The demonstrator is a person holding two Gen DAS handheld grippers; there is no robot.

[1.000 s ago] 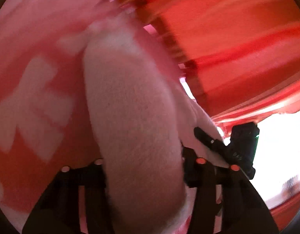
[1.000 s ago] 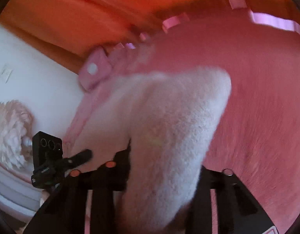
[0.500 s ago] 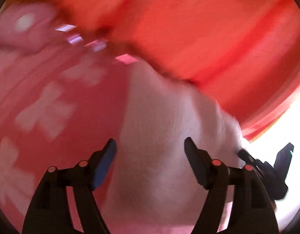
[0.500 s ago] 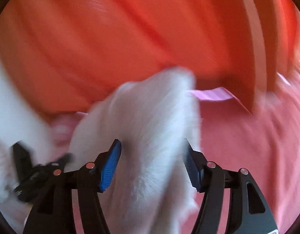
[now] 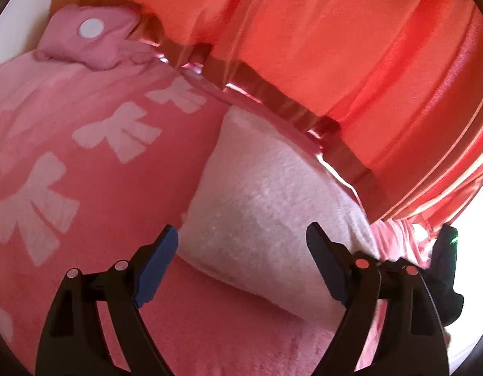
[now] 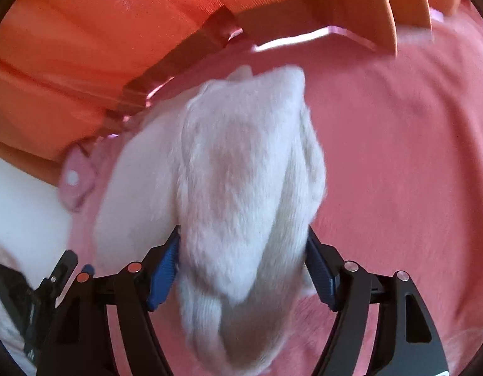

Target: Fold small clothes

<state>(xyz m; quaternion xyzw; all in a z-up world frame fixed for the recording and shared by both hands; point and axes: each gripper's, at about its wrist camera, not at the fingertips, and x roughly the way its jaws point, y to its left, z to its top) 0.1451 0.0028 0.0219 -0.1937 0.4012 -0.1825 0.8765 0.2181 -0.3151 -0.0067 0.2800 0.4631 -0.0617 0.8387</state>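
Observation:
A small white fluffy garment (image 5: 266, 206) lies on a pink blanket (image 5: 84, 163) with white bow prints, close to the far edge of the bed. My left gripper (image 5: 241, 247) is open above its near edge and holds nothing. In the right wrist view the same garment (image 6: 241, 172) lies bunched between the fingers of my right gripper (image 6: 241, 260), whose jaws stand wide apart. The right gripper's black body shows at the left wrist view's right edge (image 5: 445, 269).
Orange-red curtains (image 5: 335, 47) hang just behind the bed's far edge. A pink pillow (image 5: 91, 40) with a white dot lies at the back left. A white wall (image 6: 18, 206) is at the left of the right wrist view.
Both grippers were shut on the white garment a second ago. Both have opened, and the garment has dropped flat on the blanket.

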